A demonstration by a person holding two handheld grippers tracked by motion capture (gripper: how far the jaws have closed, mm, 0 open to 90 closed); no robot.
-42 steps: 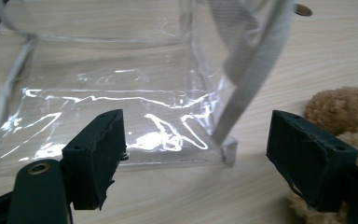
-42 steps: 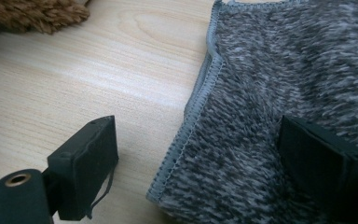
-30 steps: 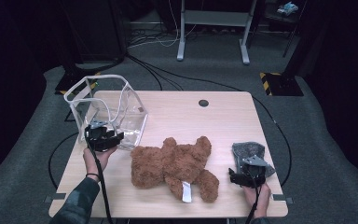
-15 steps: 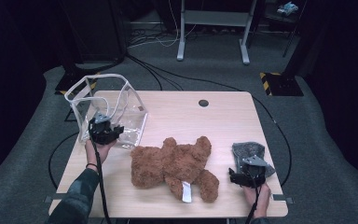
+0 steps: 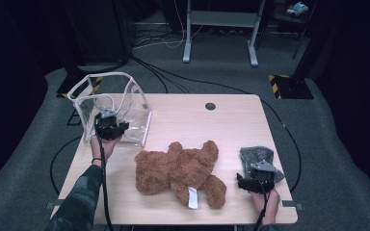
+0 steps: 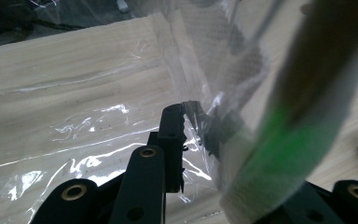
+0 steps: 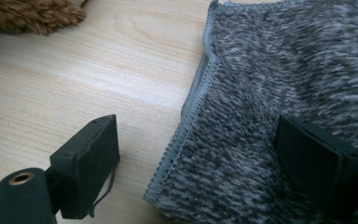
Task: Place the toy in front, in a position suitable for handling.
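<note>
the clear bag [image 5: 113, 108] is standing up on the far left part of the table [image 5: 188, 118], with its open mouth pointing up. its long side is running across the table, from the left edge toward the middle. it is see-through and shiny, with white edges and a thin white strap along the top, and i am seeing the wood right through it. in the left gripper view the plastic [image 6: 74, 121] is looking crinkly with bright spots of light on it.

my left gripper [image 5: 110, 129] is sitting at the near bottom side of the bag. its jaws have just been closing, and now they are pinching a fold of the clear plastic between them. i am seeing one black jaw pressed against the plastic and the other one blurry behind it.

my right gripper [image 5: 256, 182] is resting at the near right corner of the table. its jaws are standing wide apart, one on the bare wood and one over the grey cloth [image 7: 279, 93]. the cloth's stitched edge is running between them, but they are not squeezing it. the cloth is speckled grey and lying flat.

the brown teddy bear [image 5: 180, 166] is lying between my two hands, near the front of the table, with a white tag [image 5: 192, 197] by its leg. it is well apart from the bag.
</note>
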